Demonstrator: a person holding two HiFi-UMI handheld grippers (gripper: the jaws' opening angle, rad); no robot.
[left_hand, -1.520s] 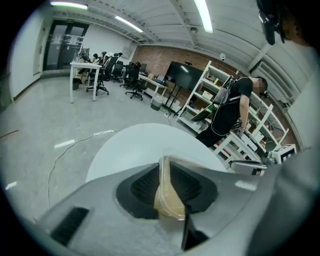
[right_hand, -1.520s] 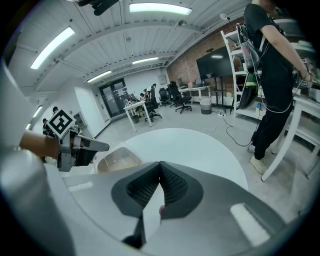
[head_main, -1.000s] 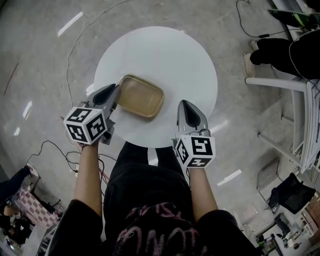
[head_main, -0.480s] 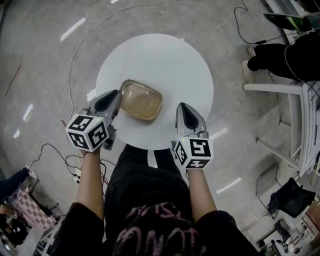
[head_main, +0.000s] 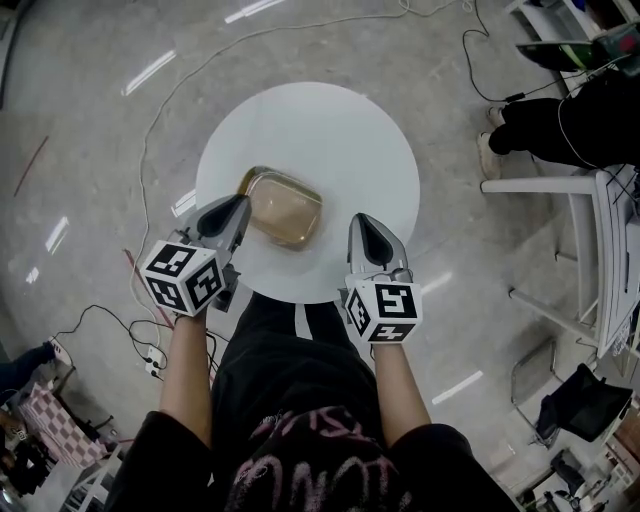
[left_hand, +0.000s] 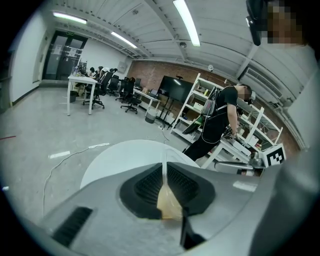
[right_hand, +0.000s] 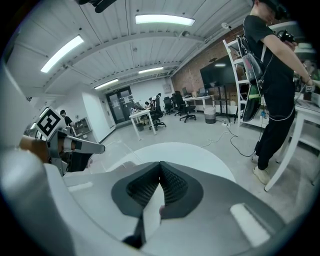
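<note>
A shallow, translucent tan container (head_main: 285, 207) lies on the round white table (head_main: 330, 130), on its near left part. My left gripper (head_main: 240, 205) is shut on the container's left rim. In the left gripper view the thin tan wall (left_hand: 169, 202) runs up between the closed jaws of the left gripper (left_hand: 164, 167). My right gripper (head_main: 362, 222) hovers over the table's near edge, right of the container and apart from it. It is shut, and I see nothing held in the right gripper (right_hand: 160, 167). The right gripper view shows the left gripper (right_hand: 75, 145) to its left.
A person in black (right_hand: 272, 75) stands at white shelving (left_hand: 200, 100) to the right of the table. A white frame (head_main: 560, 185) stands on that side. A cable (head_main: 150, 120) trails over the grey floor at the left. Desks and office chairs (left_hand: 100, 80) are far behind.
The left gripper has kept hold of the container's rim and shifted it slightly right on the table; the container now looks a little tilted. The right gripper stays shut in much the same place.
</note>
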